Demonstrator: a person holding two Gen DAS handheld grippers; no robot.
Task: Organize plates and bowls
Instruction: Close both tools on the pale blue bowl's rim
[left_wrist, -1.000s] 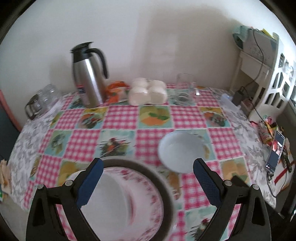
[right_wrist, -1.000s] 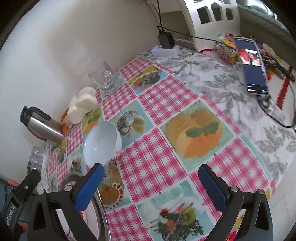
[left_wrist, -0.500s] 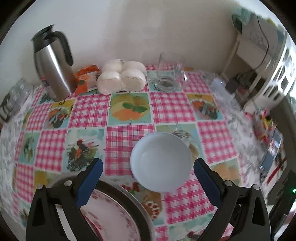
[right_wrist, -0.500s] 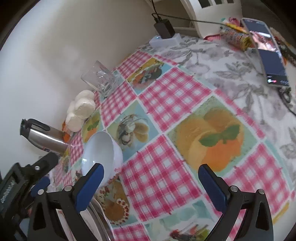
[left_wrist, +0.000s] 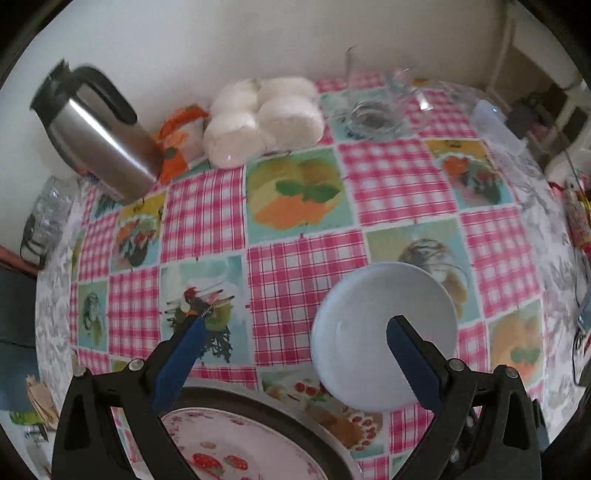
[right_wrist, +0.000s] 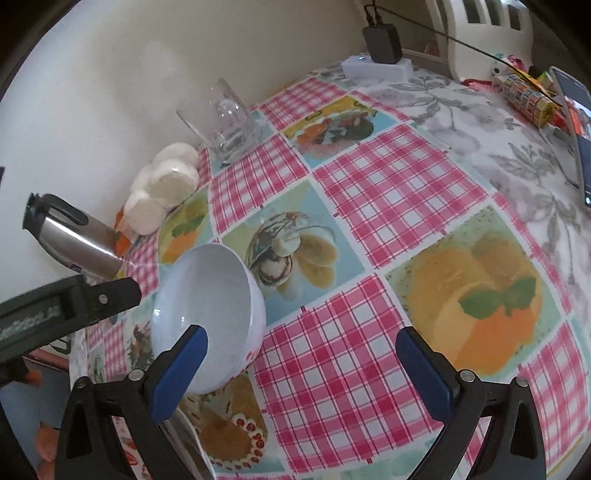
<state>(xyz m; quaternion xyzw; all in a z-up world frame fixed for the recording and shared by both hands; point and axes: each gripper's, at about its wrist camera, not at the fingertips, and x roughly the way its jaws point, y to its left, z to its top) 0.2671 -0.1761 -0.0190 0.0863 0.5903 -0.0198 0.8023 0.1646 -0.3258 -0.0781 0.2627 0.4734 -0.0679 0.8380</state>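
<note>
A plain white bowl (left_wrist: 373, 332) stands upright on the checked tablecloth; the right wrist view shows the bowl (right_wrist: 214, 295) too. My left gripper (left_wrist: 295, 343) is open above the cloth, and its right finger (left_wrist: 410, 358) overlaps the bowl's inside in this view. Whether it touches the bowl I cannot tell. A strawberry-patterned plate (left_wrist: 236, 446) lies on a dark round tray (left_wrist: 295, 402) just under that gripper. My right gripper (right_wrist: 303, 365) is open, its left finger (right_wrist: 181, 369) in front of the bowl's near side. The left gripper's tip (right_wrist: 122, 291) shows beside the bowl's rim.
Along the wall stand a steel thermos (left_wrist: 96, 136), a pack of white rolls (left_wrist: 262, 122) and a glass mug (left_wrist: 373, 110). A phone (right_wrist: 576, 122), a charger block (right_wrist: 380, 40) and a snack pack (right_wrist: 524, 96) lie at the table's right side.
Both grippers have come closer to the white bowl. The left one swung forward off the plate, so the bowl now sits at its right finger; the plate has slid low in its view.
</note>
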